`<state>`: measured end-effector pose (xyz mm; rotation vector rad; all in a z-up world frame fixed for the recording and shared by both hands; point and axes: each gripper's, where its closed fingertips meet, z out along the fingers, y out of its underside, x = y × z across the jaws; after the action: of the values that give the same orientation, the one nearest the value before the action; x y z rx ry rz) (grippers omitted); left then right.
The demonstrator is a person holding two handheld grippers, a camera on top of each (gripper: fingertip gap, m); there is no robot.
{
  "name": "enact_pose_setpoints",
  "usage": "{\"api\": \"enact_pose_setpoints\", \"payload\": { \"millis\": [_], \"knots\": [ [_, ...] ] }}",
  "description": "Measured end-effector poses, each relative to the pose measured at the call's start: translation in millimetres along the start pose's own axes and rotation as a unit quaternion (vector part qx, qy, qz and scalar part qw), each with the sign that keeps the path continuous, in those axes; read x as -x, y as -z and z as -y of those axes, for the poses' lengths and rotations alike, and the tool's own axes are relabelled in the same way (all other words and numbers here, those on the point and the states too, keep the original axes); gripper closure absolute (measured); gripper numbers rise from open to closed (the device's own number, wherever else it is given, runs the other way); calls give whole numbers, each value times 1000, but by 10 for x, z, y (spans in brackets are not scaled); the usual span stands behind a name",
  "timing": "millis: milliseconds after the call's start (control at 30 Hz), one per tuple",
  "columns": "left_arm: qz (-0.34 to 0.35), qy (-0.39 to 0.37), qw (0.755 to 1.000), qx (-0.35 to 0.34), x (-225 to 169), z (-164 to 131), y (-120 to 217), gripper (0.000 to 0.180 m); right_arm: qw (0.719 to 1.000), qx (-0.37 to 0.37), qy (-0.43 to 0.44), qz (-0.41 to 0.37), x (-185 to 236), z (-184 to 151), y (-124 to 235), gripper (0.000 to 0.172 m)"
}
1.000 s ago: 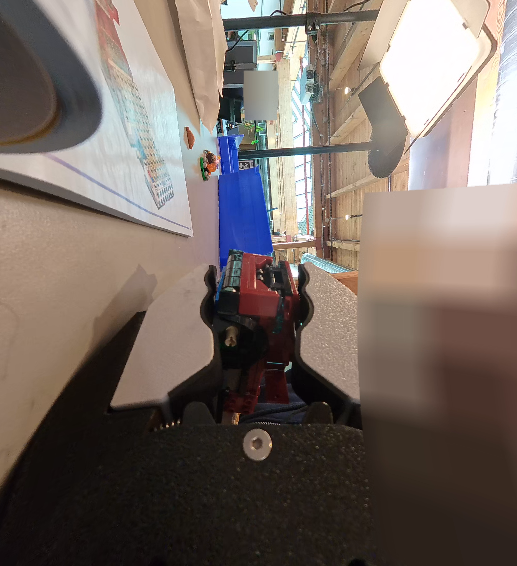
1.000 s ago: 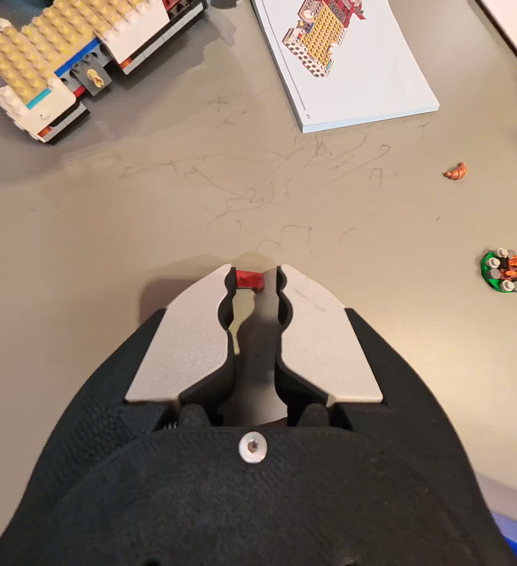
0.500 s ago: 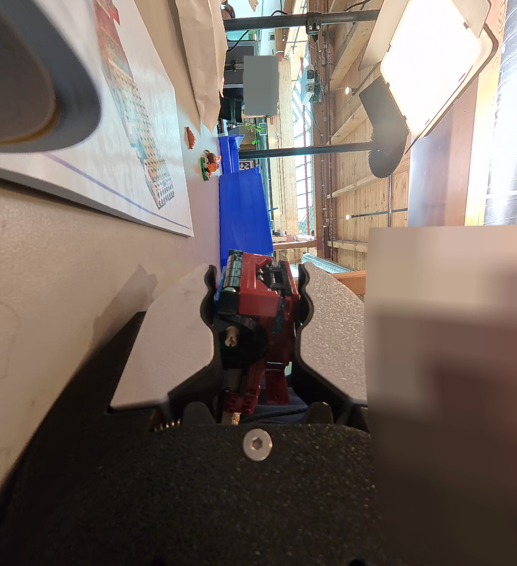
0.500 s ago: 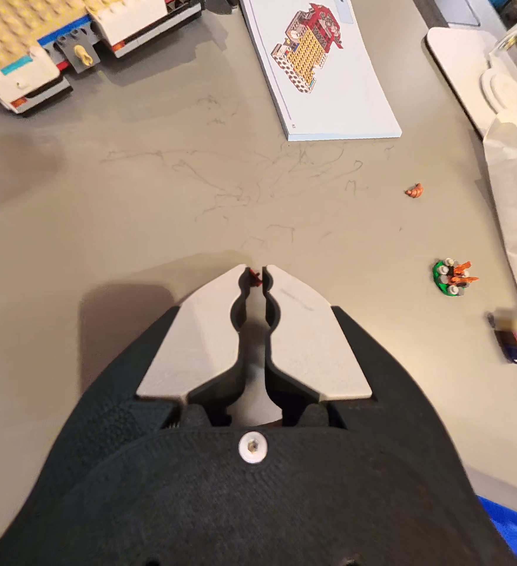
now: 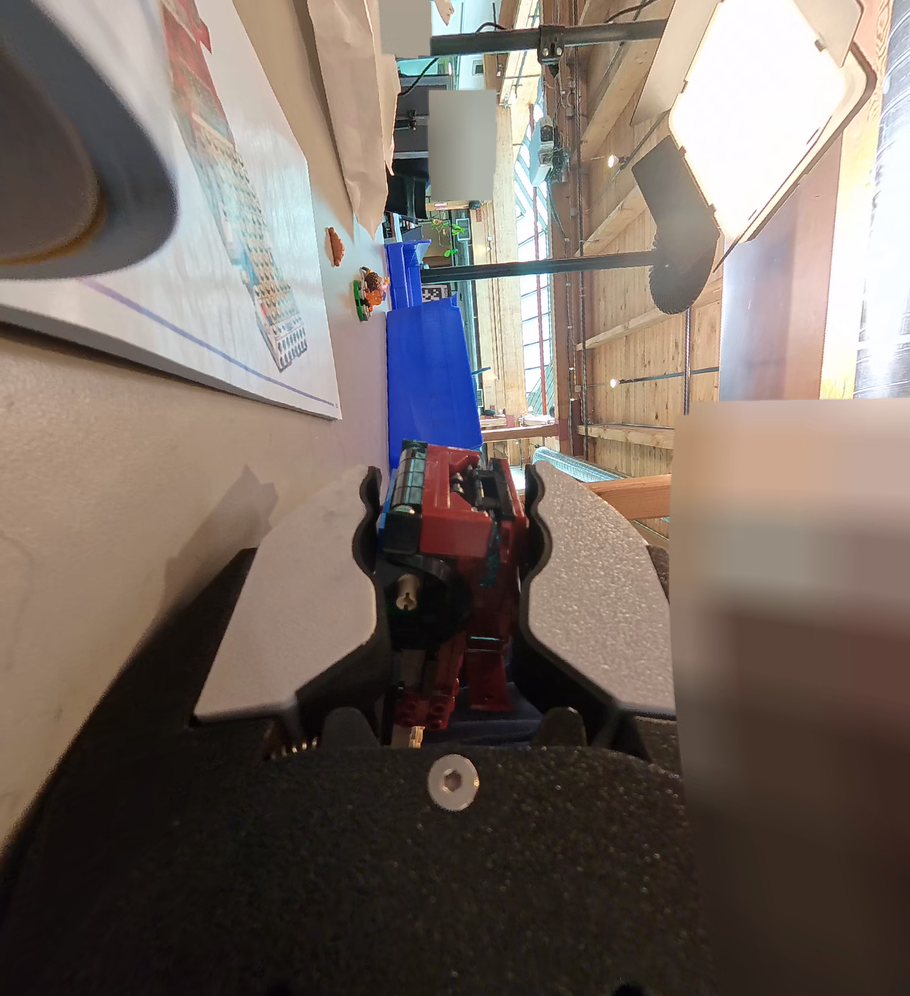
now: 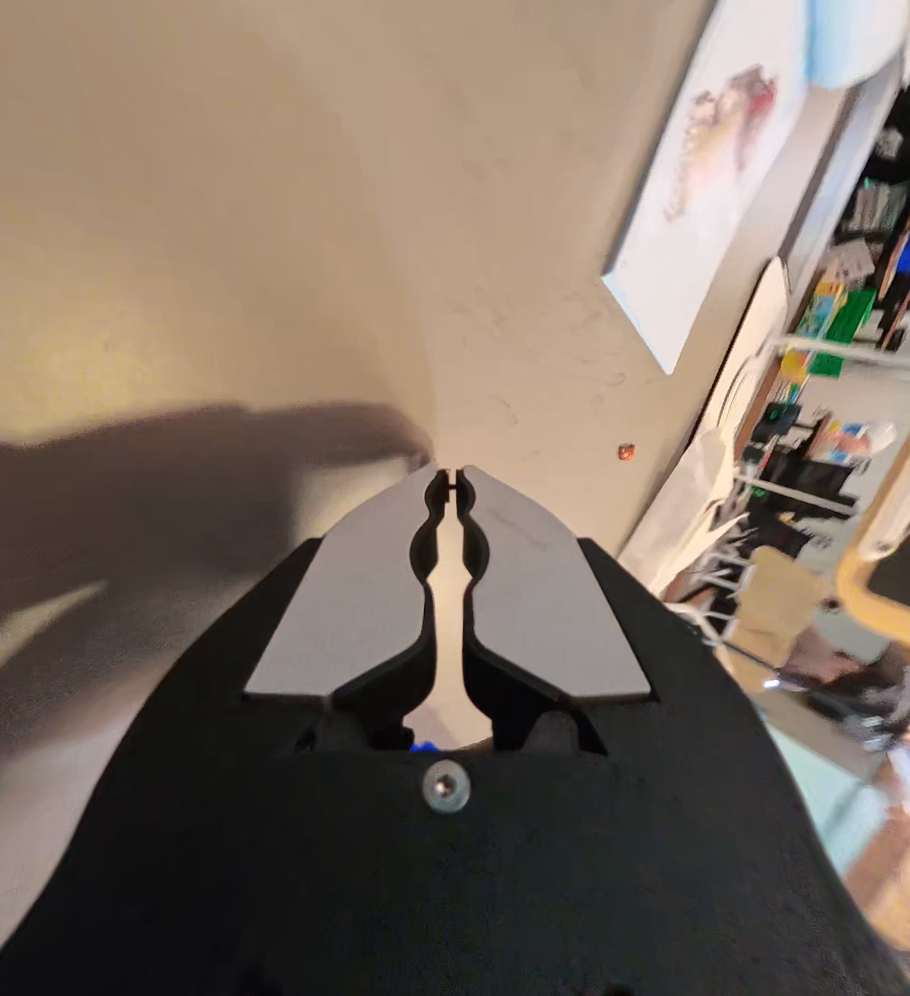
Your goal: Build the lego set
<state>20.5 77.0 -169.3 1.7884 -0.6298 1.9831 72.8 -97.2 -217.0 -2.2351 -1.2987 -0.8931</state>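
Left tool (image 5: 450, 517) pinches a dark red brick model (image 5: 455, 550), turned sideways beside the surface (image 5: 65, 512). Right tool (image 6: 452, 477) pressed nearly together on a tiny thin piece, colour indistinct.

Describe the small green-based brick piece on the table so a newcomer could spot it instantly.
In the left wrist view, start at the big blue bin standing past the edge of the grey table. Just beside the bin's near corner, beyond the open instruction booklet, sits the small brick piece. Unlike the plain brown croissant-shaped bit nearby, it has a round green base topped with orange.
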Motion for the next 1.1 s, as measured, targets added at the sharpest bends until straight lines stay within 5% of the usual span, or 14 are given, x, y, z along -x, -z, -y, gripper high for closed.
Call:
{"api": "enact_pose_setpoints", "payload": {
  "millis": [267, 767, 867, 1000, 1100],
  "knots": [
    [0, -3, 1000, -1, -5, 5, 6, 128, 965, 36, 256, 45, 99, -60, -18, 168],
    [0, -3, 1000, 1, -3, 0, 10, 128, 936, -16, 340, 89, 129, 111, -14, 158],
    [0, -2, 1000, 1, -5, 1, 11, 128, 959, -10, 267, 99, 121, 83, 15, 151],
    [0, -2, 1000, 0, -6, 1, 12, 128, 995, 18, 29, 92, 108, -36, 90, 146],
    [0, -2, 1000, 1, -5, -6, 10, 128, 964, 39, -253, 71, 117, -81, 127, 146]
  ]
}}
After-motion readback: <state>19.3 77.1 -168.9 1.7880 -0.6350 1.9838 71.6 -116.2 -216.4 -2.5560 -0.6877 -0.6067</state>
